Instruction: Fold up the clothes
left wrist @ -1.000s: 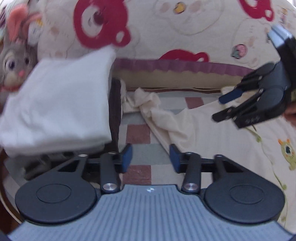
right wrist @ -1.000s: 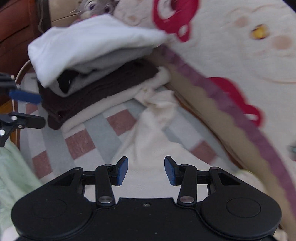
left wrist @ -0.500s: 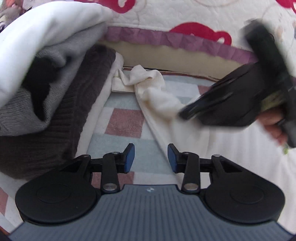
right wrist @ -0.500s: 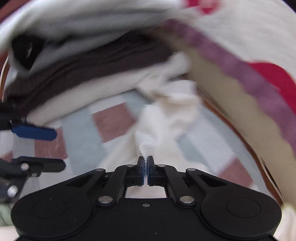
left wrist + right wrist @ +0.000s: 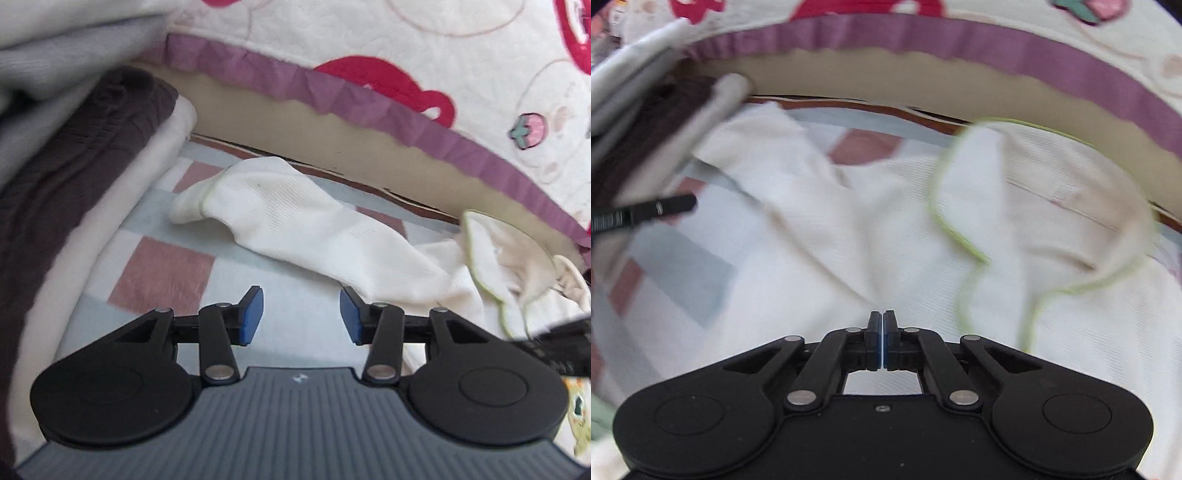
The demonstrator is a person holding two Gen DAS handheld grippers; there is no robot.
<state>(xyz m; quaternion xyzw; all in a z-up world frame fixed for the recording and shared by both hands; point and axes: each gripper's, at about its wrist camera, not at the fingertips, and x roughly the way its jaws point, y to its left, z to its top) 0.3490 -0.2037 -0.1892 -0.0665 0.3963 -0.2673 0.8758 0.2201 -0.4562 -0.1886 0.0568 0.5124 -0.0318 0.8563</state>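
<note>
A cream garment (image 5: pixel 295 218) with green piping lies on the checked sheet (image 5: pixel 162 273), one sleeve stretched out to the left and its collar (image 5: pixel 498 258) bunched at the right. My left gripper (image 5: pixel 301 317) is open just above the sheet, with the sleeve's lower edge close to its right fingertip and nothing between the pads. In the right wrist view my right gripper (image 5: pixel 882 341) is shut on the cream garment (image 5: pixel 820 229), whose folds converge at the fingertips. The collar (image 5: pixel 1052 206) lies ahead to the right.
A stack of folded clothes (image 5: pixel 74 158) rises at the left, dark brown knit under grey and white layers; it is blurred in the right wrist view (image 5: pixel 646 122). A quilt with a purple border (image 5: pixel 369 99) walls off the far side. One left finger (image 5: pixel 646 212) enters from the left.
The right gripper, shut half a second ago, has drawn the garment rightward, so the crumpled sleeve now lies stretched out. The left gripper has dropped lower and closer to the sheet, still open.
</note>
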